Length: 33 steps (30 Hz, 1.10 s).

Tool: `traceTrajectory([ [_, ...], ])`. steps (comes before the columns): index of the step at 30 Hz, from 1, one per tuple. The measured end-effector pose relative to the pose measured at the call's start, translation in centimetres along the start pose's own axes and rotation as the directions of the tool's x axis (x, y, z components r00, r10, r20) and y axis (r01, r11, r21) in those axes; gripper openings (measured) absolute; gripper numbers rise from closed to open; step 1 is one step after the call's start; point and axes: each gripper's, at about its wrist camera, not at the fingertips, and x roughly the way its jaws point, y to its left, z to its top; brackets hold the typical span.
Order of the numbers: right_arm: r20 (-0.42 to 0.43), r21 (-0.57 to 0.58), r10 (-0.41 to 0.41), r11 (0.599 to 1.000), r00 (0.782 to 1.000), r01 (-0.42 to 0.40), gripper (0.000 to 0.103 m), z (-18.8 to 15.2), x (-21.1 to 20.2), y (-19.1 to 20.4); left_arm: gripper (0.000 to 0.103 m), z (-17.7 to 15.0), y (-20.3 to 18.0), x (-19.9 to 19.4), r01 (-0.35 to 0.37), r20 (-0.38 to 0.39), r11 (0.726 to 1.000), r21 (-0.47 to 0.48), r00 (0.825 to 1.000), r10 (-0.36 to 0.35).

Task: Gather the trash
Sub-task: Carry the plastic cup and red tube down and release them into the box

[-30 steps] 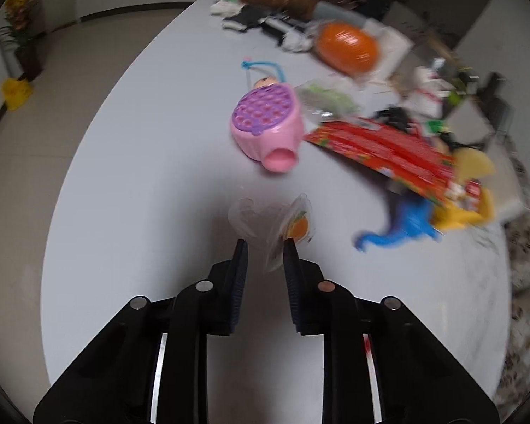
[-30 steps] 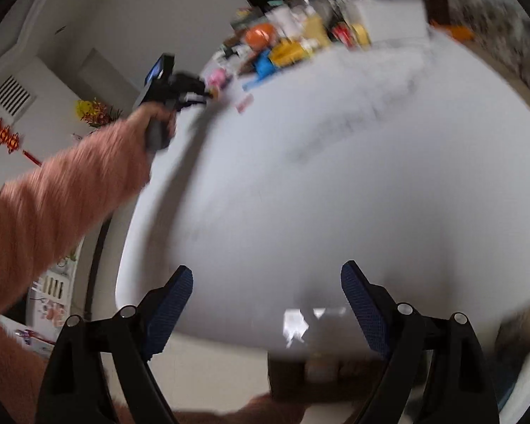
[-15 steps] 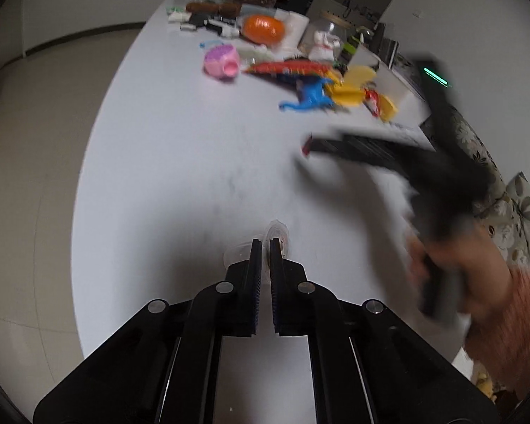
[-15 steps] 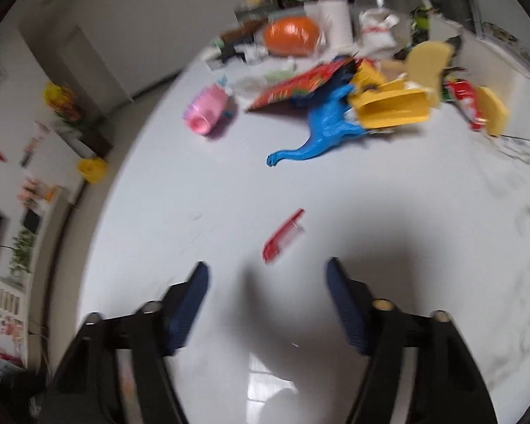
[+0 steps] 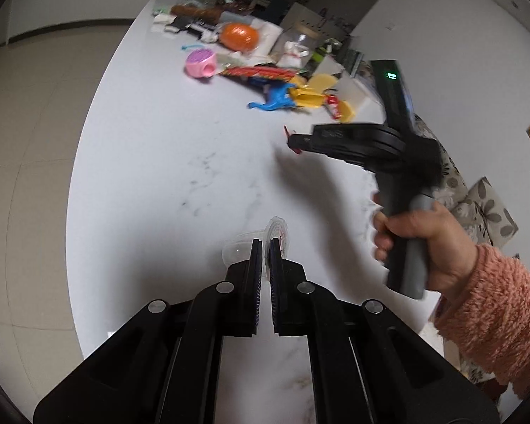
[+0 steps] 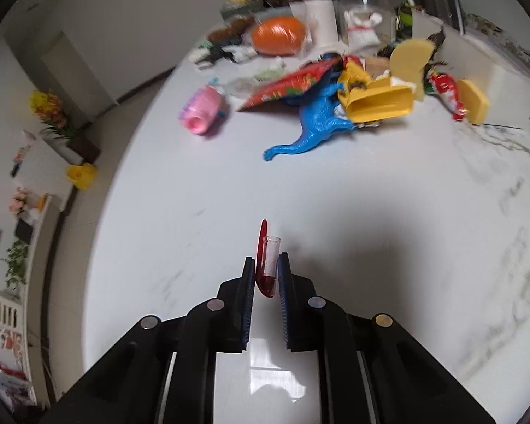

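Note:
My left gripper (image 5: 264, 247) is shut on a clear plastic jelly cup (image 5: 237, 247) with its peeled foil lid (image 5: 278, 231), held over the white marble table (image 5: 180, 162). My right gripper (image 6: 266, 263) is shut on a small red and clear plastic wrapper (image 6: 266, 265), just above the table (image 6: 388, 212). In the left wrist view the right gripper (image 5: 295, 140) shows at the right with the red wrapper (image 5: 289, 133) at its tip, held by a hand in a pink sleeve.
A pile lies at the table's far side: pink toy (image 6: 203, 111), blue dinosaur (image 6: 314, 123), red snack bag (image 6: 293, 83), yellow scoop (image 6: 378, 104), orange ball (image 6: 279, 35), glass jar (image 6: 365, 17), white box (image 6: 477, 70). Tiled floor lies to the left.
My right gripper came down on the red wrapper and shut on it. My left gripper stays shut on the jelly cup and has pulled back toward the near table edge.

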Motion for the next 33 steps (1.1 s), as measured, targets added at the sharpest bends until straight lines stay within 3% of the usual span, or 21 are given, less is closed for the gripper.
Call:
traceTrajectory([
  [7,0.018,-0.106,0.086,0.991,0.996,-0.083,0.013,-7.1,-10.5,-0.4,0.004,-2.9,-4.9,-3.2,0.066,-0.011,0.996,0.058,0.998,-0.066],
  [10,0.010,-0.169,0.068,0.983,0.998,-0.066,0.013,-10.8,-14.0,-1.5,0.004,-5.5,-8.0,-4.3,0.091,-0.031,0.994,0.054,0.995,-0.090],
  [13,-0.006,-0.244,0.048,0.969,0.999,-0.048,0.013,-14.4,-16.2,-2.8,0.004,-8.7,-11.4,-4.9,0.085,-0.051,0.993,0.076,0.995,-0.082],
  [21,-0.146,-0.295,0.100,0.945,0.984,-0.140,0.013,-24.5,-20.3,-8.9,0.004,-17.9,-18.9,-2.1,0.060,-0.157,0.997,0.040,0.986,-0.053],
  [26,-0.254,-0.261,0.105,0.950,0.962,-0.173,0.015,-31.0,-19.1,-13.3,0.004,-24.1,-20.3,3.9,0.034,-0.259,0.999,-0.020,0.965,-0.038],
  [31,-0.320,-0.222,0.087,0.961,0.943,-0.164,0.015,-37.2,-13.3,-17.6,0.004,-29.8,-18.2,12.2,-0.044,-0.338,0.994,-0.099,0.941,0.008],
  [33,-0.324,-0.214,0.064,0.967,0.944,-0.139,0.015,-39.0,-9.8,-19.2,0.004,-31.4,-17.0,14.9,-0.056,-0.331,0.988,-0.141,0.944,0.006],
])
